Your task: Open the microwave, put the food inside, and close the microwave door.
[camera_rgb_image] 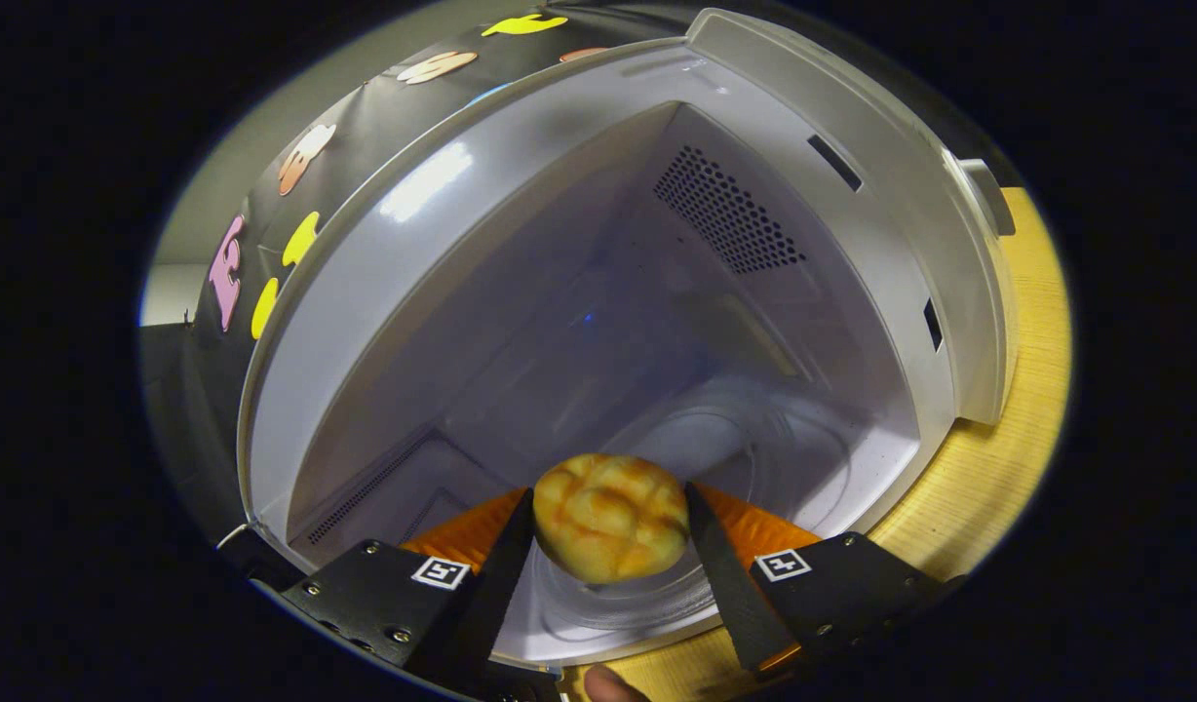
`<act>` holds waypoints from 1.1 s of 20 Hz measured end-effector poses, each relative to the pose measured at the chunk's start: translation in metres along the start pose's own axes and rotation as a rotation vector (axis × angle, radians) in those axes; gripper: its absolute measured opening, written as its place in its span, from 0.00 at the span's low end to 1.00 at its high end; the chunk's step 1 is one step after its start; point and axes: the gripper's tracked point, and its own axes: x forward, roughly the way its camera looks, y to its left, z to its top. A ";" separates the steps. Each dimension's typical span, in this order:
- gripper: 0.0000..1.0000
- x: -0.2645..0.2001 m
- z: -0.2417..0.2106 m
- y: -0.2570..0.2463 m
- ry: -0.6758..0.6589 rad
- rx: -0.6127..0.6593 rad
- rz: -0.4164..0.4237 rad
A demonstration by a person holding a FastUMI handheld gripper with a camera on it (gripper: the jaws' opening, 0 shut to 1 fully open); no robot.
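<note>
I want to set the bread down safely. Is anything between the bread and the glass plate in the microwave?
Nothing visible. The claw is shut on the bread, held just above the bare glass plate inside the open microwave.

One microwave, one glass turntable, one bread roll, one gripper with two fingers pressing the roll.
</note>
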 end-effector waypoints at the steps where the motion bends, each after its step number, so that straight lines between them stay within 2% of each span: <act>1: 0.91 0.001 0.000 0.002 -0.002 0.008 0.002; 6: 0.95 -0.001 -0.001 0.005 -0.016 -0.004 0.007; 9: 0.95 -0.012 0.020 0.009 -0.084 -0.067 -0.002; 11: 0.96 -0.023 0.027 0.017 -0.092 -0.056 0.014; 15: 0.96 -0.049 0.011 0.025 0.021 0.039 0.041; 17: 0.96 -0.070 0.007 0.035 0.060 0.100 0.072; 19: 0.96 -0.102 0.003 0.046 0.095 0.082 0.105; 22: 0.96 -0.172 0.009 0.069 0.075 0.031 0.238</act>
